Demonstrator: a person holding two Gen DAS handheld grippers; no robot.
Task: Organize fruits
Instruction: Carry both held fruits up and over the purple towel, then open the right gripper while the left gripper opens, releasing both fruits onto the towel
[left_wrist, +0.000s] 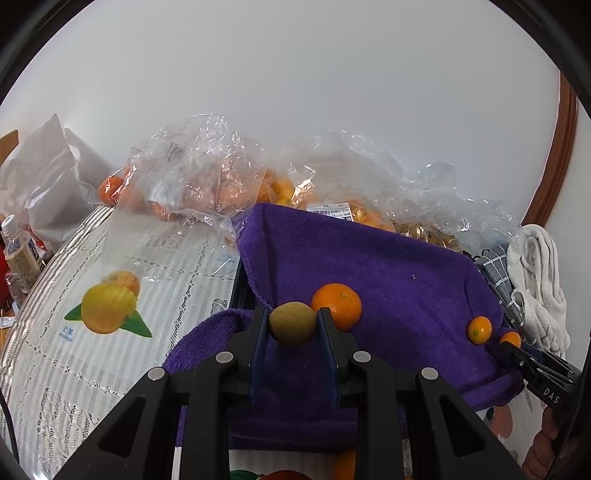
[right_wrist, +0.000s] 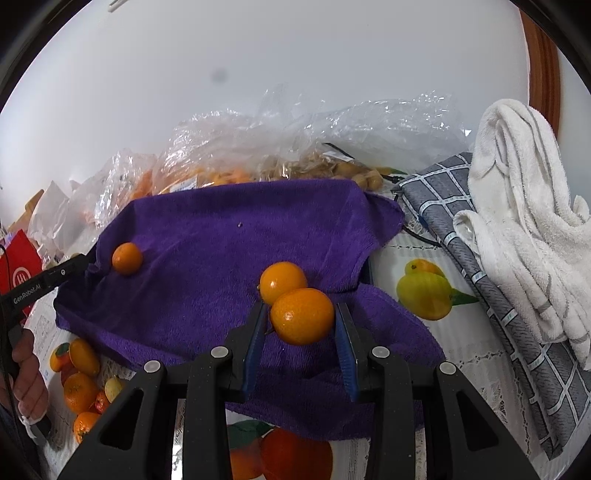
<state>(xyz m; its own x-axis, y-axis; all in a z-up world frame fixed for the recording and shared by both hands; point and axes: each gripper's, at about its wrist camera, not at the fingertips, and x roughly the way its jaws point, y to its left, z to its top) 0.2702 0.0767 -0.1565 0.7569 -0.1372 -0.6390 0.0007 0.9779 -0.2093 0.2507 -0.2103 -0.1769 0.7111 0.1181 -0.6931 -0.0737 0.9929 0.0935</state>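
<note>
Two hand-held tongs work over a rumpled purple terry towel (left_wrist: 388, 266) spread on a fruit-printed tablecloth (left_wrist: 122, 258). The left gripper (left_wrist: 293, 325) is clenched on a small greenish-brown oval fruit (left_wrist: 293, 323) above the towel's near left edge, with a round orange mandarin (left_wrist: 341, 302) lying on the towel just behind it. The right gripper (right_wrist: 301, 317) grasps a glossy orange kumquat (right_wrist: 302, 316) at the towel's near right part, touching a second kumquat (right_wrist: 280, 278). Clear plastic bags of fruit (left_wrist: 207, 177) sit behind the towel.
</note>
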